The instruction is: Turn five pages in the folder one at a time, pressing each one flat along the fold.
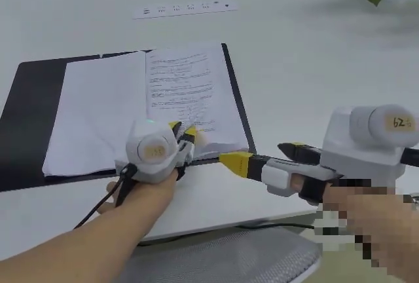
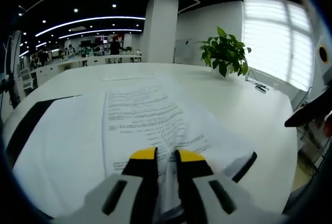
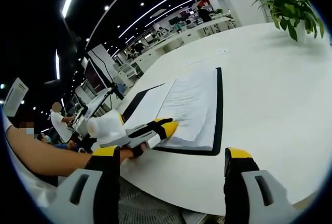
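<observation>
Folder (image 1: 29,119) lies open on white table (image 1: 314,67) in head view: blank sheet (image 1: 98,113) on its left half, printed page (image 1: 183,93) on its right. L gripper (image 1: 188,132) has its tips at printed page's bottom edge. R gripper (image 1: 258,155) hangs just off folder's near right corner, jaws spread. Left gripper view: jaws almost together w/ a thin gap, tips at bottom edge of printed page (image 2: 145,115), apparently nipping paper there; how many sheets, can't tell. Right gripper view: own jaws wide apart w/ nothing btwn them, folder (image 3: 219,110) ahead, L gripper (image 3: 168,126) at the page edge. Risks: the nip may take two sheets at once, so the page count goes off. A quick pull from that one spot could crease or tear the paper. Nothing pins the cover, so folder may slide on the smooth table.
</observation>
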Demonstrator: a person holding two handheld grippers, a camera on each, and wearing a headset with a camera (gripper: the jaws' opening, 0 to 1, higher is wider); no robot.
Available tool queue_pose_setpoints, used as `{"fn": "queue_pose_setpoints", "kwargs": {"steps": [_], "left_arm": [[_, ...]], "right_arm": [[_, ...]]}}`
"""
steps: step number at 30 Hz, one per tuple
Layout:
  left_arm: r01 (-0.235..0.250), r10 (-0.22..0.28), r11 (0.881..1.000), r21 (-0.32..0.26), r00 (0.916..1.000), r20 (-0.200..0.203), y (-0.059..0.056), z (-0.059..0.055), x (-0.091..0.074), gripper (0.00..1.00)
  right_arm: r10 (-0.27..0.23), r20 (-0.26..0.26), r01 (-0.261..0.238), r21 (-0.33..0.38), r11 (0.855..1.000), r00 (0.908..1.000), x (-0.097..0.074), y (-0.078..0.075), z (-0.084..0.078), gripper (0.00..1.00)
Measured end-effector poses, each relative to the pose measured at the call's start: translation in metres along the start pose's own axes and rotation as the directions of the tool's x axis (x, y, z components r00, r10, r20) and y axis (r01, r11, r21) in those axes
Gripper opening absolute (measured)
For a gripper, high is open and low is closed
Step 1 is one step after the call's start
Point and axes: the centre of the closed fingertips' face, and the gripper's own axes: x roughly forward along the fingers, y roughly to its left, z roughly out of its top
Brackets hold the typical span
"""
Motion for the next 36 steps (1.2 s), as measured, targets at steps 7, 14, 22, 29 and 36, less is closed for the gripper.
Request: {"fn": "queue_pose_setpoints", "kwargs": {"steps": [7, 14, 22, 29, 36], "left_arm": [[-0.005, 0.005, 1.0, -0.021, 1.0, -0.001, 0.002, 0.001, 0.0, 0.09], [-0.008, 0.008, 1.0, -0.03, 1.0, 0.005, 0.003, 0.001, 0.0, 0.09], [-0.009, 0.009, 0.999, -0.032, 0.9999, 0.01, 0.002, 0.0, 0.0, 0.09], [-0.012, 0.012, 0.999, -0.03, 0.9998, 0.015, 0.002, 0.0, 0.0, 0.09], [-0.014, 0.014, 1.0, -0.028, 0.9997, 0.02, 0.001, 0.0, -0.001, 0.09]], "right_arm": [[0.042, -0.008, -0.042, -0.01, 0.999, 0.9991, 0.021, 0.0, 0.01, 0.76], [0.101, -0.014, -0.1, 0.072, 0.992, 0.9948, 0.053, 0.0, 0.012, 0.62], [0.09, -0.054, -0.08, 0.159, 0.984, 0.9945, 0.073, -0.012, -0.004, 0.5], [0.079, -0.047, -0.065, 0.248, 0.967, 0.9958, 0.077, -0.02, -0.007, 0.34], [0.064, -0.047, -0.048, 0.296, 0.954, 0.9968, 0.077, -0.024, -0.01, 0.08]]}}
